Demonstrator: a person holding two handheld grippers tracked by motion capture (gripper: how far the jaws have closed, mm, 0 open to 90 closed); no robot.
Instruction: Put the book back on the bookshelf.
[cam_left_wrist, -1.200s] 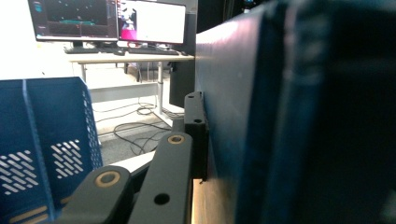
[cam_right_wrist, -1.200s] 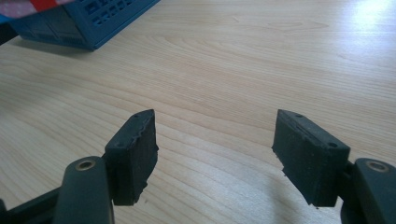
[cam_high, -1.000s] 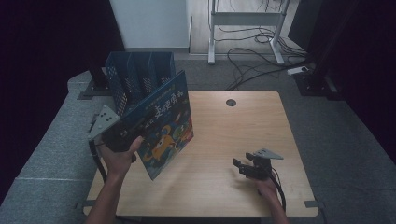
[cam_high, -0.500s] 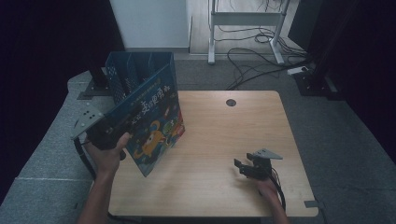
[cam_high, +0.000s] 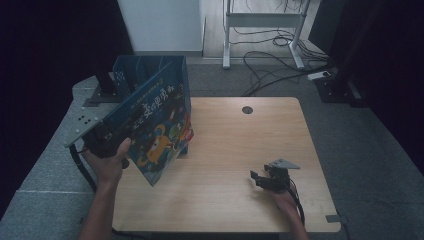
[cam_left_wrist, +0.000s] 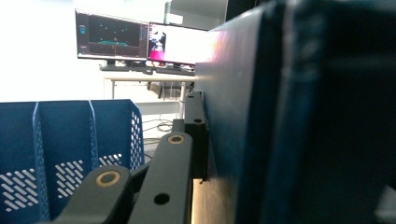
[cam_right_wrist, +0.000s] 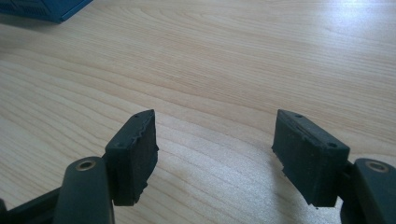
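A large blue picture book hangs tilted over the table's left side. My left gripper is shut on its lower left edge. In the left gripper view the book's dark cover stands close at the right, with one jaw of my left gripper pressed against it; the other jaw is hidden behind it. A blue slotted file rack stands just behind the book, and its compartments show at the left. My right gripper rests low at the front right, and in its own view my right gripper is open over bare wood.
The wooden table has a round cable hole near its back edge. A blue corner lies at the far left of the right gripper view. Cables and a desk frame are on the floor beyond. Monitors glow far off.
My left hand has carried the book leftward and slightly back, toward the blue rack. The right gripper has stayed where it was, open.
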